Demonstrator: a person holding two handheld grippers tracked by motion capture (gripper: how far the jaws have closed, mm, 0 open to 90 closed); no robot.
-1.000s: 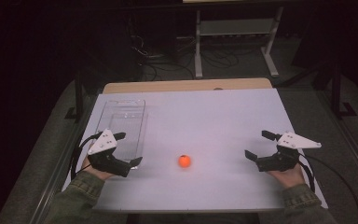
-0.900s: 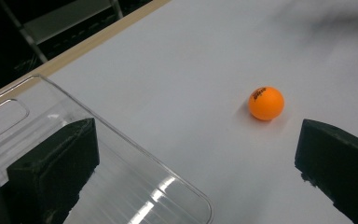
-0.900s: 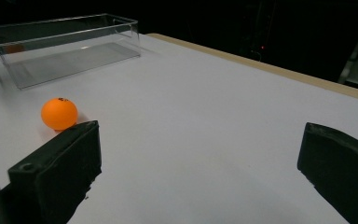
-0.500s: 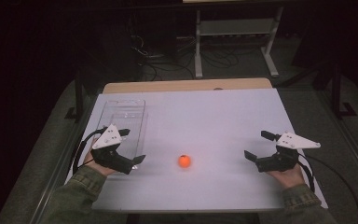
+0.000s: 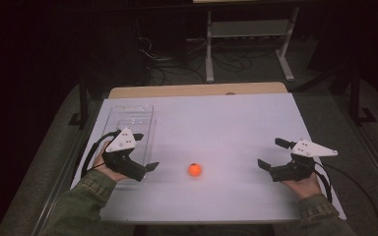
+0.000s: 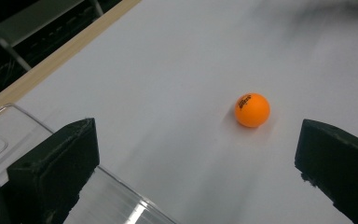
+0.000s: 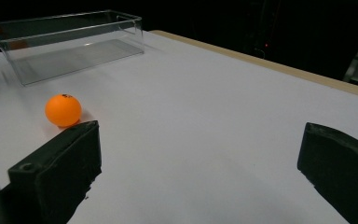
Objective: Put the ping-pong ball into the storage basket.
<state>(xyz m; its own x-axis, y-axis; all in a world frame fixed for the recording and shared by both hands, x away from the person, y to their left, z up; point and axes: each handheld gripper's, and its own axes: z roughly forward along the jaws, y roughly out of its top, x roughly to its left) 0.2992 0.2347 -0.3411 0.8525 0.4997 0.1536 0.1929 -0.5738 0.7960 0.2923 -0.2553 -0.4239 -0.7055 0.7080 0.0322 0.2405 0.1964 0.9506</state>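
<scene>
Since the orange ping-pong ball lies loose on the white table, just right of the left gripper, that gripper (jaws spread wide, holding nothing) is nearer. Farther off, the right gripper is likewise agape and empty, and the clear plastic bin sits behind the left hand.

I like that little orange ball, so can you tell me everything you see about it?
The orange ball is small, round and smooth, like matte plastic, with a tiny dark printed mark near its top. It rests alone on the white table, casting a soft shadow. Nothing touches it. It lies between the two grippers, nearer the left gripper, whose jaws stand wide open toward it. The clear box sits apart, farther back.
</scene>
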